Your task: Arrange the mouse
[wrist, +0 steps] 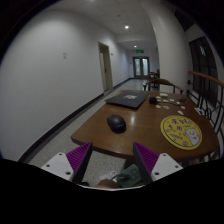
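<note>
This was a corridor in an office or institutional building. A long hallway (120, 75) ran ahead between white walls with a dark baseboard, closed doors (105, 66) set along one side. Recessed ceiling lights (126, 27) shone overhead, and a green exit sign (141, 45) hung above glazed double doors (143, 67) at the far end. A round wooden bench (120, 140) stood against the side, carrying a laptop (128, 98) and a mouse (117, 123).

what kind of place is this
Probably an office or school building: a long corridor with doors, a wooden table carrying a mouse and a closed laptop. The gripper is open.
</note>
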Demonstrator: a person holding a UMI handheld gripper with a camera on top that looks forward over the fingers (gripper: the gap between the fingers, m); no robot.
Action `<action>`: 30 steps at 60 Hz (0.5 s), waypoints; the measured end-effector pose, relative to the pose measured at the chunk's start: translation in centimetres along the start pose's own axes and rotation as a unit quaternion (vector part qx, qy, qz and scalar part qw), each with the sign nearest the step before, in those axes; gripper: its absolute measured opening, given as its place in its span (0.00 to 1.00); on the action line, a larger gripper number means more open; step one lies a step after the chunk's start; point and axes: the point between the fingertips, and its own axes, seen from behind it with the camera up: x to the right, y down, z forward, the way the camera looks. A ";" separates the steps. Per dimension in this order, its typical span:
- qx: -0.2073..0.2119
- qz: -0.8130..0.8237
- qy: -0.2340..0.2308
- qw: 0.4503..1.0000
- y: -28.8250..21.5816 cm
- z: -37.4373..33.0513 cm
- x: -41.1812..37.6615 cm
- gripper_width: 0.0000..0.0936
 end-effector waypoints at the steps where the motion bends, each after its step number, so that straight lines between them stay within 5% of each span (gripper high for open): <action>1: -0.001 -0.003 0.001 1.000 0.0 0.2 0.1 0.89; 23: -0.057 -0.019 0.059 0.996 0.4 4.9 3.4 0.87; 30: -0.068 -0.009 0.069 0.995 0.3 5.7 3.9 0.77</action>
